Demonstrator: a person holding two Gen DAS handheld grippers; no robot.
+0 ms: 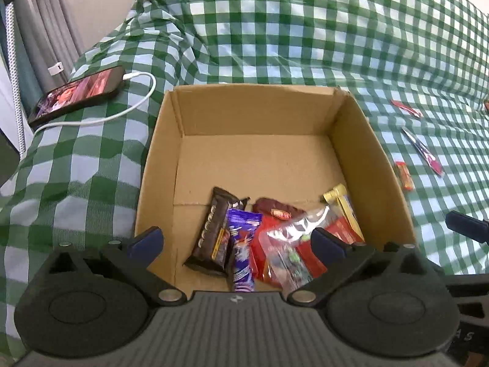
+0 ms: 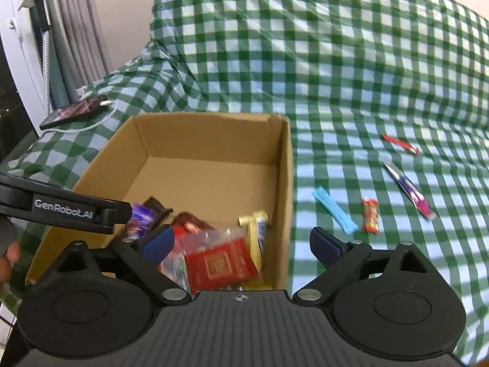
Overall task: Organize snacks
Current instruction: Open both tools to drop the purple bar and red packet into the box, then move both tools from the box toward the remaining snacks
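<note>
Holding snacks [image 1: 275, 238] (wrapped bars, packets): cardboard box [image 1: 162, 159]; both grippers' fingers [image 1: 146, 240] apart, empty.

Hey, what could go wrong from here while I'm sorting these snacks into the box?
1. The left claw and right claw, both open, hover close together over the cardboard box; they might collide.
2. The light blue wrapper and small orange candy lie flat on wrinkled checkered cloth, so a grasp may pinch fabric.
3. The charging phone sits near the box; its cable could snag.
</note>
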